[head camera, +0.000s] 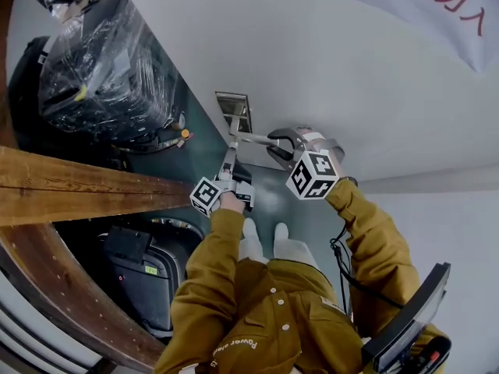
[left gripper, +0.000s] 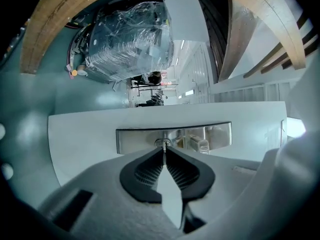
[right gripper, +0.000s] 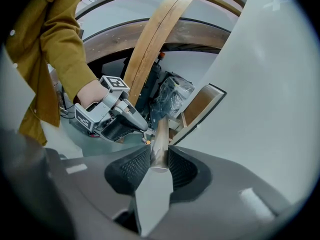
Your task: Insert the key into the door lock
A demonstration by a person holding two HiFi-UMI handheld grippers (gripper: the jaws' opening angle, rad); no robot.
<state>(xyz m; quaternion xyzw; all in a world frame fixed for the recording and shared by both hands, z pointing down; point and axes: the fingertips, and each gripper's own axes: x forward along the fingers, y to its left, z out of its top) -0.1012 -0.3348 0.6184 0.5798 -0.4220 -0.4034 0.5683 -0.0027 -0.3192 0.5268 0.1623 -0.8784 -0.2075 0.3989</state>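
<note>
On the door (head camera: 335, 68), the right tool (right gripper: 160, 159) clamps the handle (right gripper: 161, 131) and should hold it steady. The left tool (left gripper: 164, 156) pinches the key (left gripper: 163, 148), tip at the keyhole (left gripper: 162, 143). It should push straight and level, without forcing.

door (head camera: 335, 76): pale grey-white | lock plate (left gripper: 210, 136): mirror silver | key (left gripper: 163, 149): silver | handle (right gripper: 160, 134): silver | pads (left gripper: 145, 173): black, ribbed | cubes (head camera: 312, 175): white, black square markers | sleeve (head camera: 210, 287): mustard | floor (head camera: 195, 162): teal | beam (head camera: 78, 185), 9 o'clock: brown wood grain | bundle (head camera: 101, 61), 10 o'clock: black under clear film | banner (head camera: 444, 14), 1 o'clock: white, red characters
</note>
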